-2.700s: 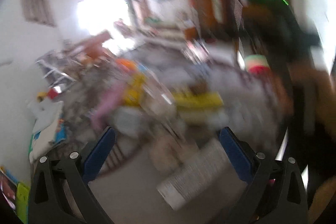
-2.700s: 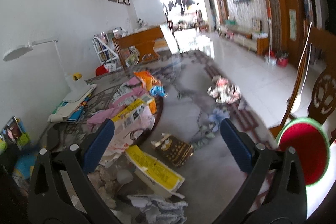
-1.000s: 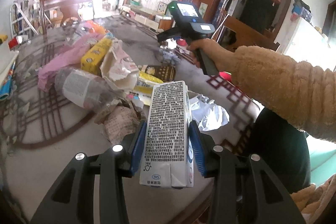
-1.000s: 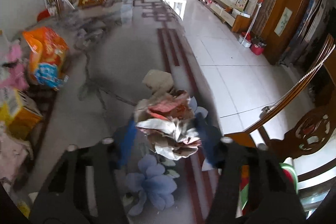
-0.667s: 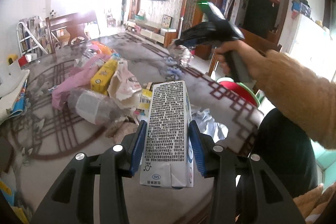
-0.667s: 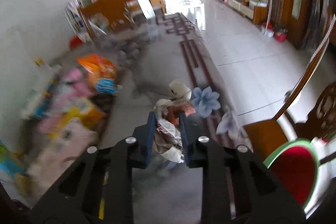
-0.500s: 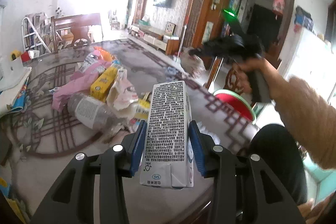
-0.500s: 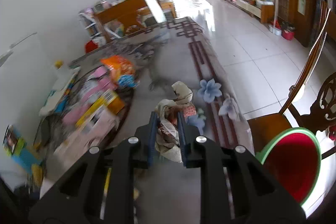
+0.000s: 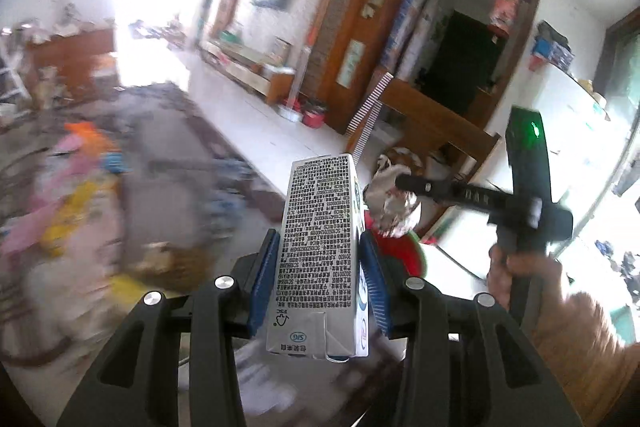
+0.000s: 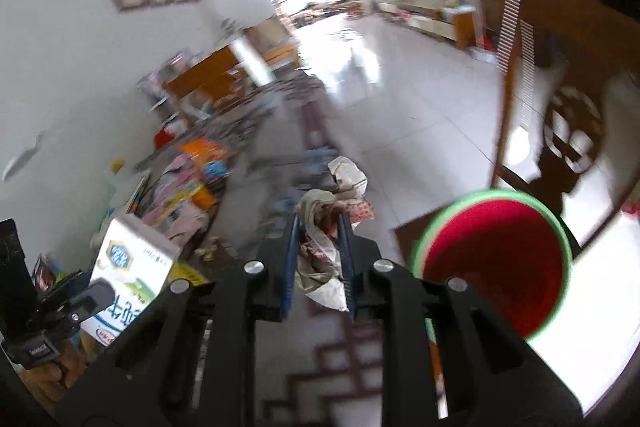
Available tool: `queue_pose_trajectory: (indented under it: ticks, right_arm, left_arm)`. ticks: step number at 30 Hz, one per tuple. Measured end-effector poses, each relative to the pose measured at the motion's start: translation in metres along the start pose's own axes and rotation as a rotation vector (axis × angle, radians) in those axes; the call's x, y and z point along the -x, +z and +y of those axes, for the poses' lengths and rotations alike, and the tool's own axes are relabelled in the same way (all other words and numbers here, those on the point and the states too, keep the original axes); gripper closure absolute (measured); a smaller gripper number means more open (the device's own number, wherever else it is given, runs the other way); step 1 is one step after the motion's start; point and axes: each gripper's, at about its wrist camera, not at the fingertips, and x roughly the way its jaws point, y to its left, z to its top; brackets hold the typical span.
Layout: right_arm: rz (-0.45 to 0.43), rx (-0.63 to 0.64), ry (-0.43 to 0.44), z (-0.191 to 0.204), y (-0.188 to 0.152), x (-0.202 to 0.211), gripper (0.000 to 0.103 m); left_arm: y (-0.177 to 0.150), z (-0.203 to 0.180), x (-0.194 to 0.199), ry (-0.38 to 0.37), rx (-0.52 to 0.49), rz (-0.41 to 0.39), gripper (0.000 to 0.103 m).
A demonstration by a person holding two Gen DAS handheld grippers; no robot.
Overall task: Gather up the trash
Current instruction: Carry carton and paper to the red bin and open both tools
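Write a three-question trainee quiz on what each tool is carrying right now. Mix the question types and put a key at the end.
1. True or false: the left tool is clamped on a grey printed drink carton.
2. What does the right tool hold? A) an orange snack bag B) a crumpled paper-and-wrapper wad C) nothing
3. Fill in: the round bin with a red inside and green rim shows to the ____ of the right tool in the right wrist view.

Key
1. True: both blue pads press the carton's sides.
2. B: the wad is pinched between nearly closed pads.
3. Right: the bin sits beyond the table edge, beside a wooden chair.
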Motion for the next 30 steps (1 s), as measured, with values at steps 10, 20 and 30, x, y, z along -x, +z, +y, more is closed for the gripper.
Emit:
queue_pose_trajectory:
  ticks: [10, 20, 30]
  right_arm:
    - [-0.041, -0.202, -0.114, -0.099, -0.015, 0.005, 0.081]
    - [-0.069, -0.256, -0.196, -0.129, -0.015, 0.006, 0.04]
    - [-0.1, -0.091, -0.118, -0.037, 0.007, 0.023, 0.029]
  left_arm:
    - [0.02, -0.073, -0.148, -0.12, -0.138, 0.206, 0.064]
    - [0.028, -0.079, -0.161, -0.098, -0.109, 0.171, 0.02]
    - [0.022, -0.04, -0.062, 0.048, 0.005, 0.011, 0.02]
